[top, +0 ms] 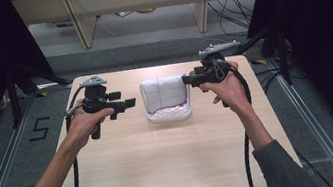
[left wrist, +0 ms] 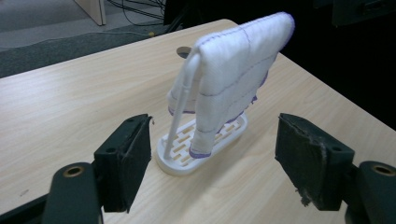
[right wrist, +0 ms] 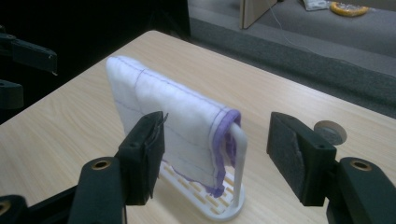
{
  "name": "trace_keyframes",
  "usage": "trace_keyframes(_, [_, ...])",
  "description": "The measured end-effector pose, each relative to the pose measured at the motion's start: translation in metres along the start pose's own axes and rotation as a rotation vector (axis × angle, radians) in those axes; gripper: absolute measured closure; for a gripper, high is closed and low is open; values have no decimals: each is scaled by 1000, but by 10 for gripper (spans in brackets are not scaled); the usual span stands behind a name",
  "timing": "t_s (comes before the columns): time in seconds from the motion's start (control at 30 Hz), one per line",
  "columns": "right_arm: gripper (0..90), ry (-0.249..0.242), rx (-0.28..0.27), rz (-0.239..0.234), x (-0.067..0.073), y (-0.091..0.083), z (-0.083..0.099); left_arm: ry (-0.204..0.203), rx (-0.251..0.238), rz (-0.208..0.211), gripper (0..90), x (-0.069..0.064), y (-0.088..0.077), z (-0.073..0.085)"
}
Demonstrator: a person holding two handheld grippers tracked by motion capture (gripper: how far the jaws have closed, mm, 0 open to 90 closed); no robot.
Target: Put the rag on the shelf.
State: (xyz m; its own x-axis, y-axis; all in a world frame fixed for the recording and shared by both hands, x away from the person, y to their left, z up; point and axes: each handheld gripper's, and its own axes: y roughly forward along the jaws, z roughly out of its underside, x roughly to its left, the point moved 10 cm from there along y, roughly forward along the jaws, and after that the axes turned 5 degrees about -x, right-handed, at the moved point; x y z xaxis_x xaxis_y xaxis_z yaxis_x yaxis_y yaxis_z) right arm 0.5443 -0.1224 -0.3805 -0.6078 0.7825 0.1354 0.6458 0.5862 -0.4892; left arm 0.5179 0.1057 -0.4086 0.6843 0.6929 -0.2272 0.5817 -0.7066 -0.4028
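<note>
A white cloth (top: 164, 93) with purple stitching hangs folded over the rail of a small white plastic rack (top: 169, 115) at the middle of the wooden table (top: 165, 164). My left gripper (top: 130, 102) is held just left of the rack, jaws pointing at it and apart from it. In the left gripper view the cloth (left wrist: 233, 70) and the rack's slotted base (left wrist: 180, 163) lie ahead of the open left gripper (left wrist: 215, 154). My right gripper (top: 185, 80) is at the cloth's right end. In the right gripper view the cloth (right wrist: 163, 107) and rail (right wrist: 238, 158) stand between the wide jaws, untouched.
A round grommet (right wrist: 330, 132) is set in the tabletop behind the rack. Black curtains flank the table on both sides. Wooden furniture legs (top: 83, 23) and cables lie on the floor beyond the far edge. A "5" (top: 38, 129) is marked on the floor at left.
</note>
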Motion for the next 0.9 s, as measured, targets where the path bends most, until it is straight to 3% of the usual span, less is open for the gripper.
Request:
trace_keyframes(0.03, [374, -23, -7, -11, 1, -1, 0, -1, -5, 5, 259, -2, -1, 1])
trace_keyframes(0.1, [372, -10, -10, -15, 5, -4, 3, -4, -11, 12, 259, -4, -3, 3])
trace_keyframes(0.27, [365, -33, -17, -27, 10, -7, 7, 4, -20, 19, 259, -10, -7, 6])
trace_keyframes(0.47, [350, -16, -10, -29, 15, -10, 15, 7, -22, 32, 254, -19, -11, 14])
trace_keyframes(0.73, [345, -37, -26, -53, 22, -9, 27, 13, -17, 60, 249, -28, -11, 22])
trace_keyframes(0.77, [344, -20, -28, -54, 23, -9, 28, 12, -22, 63, 248, -29, -11, 23])
trace_keyframes(0.9, [337, -33, -20, -35, 20, -12, 35, 24, -12, 88, 243, -35, -11, 28])
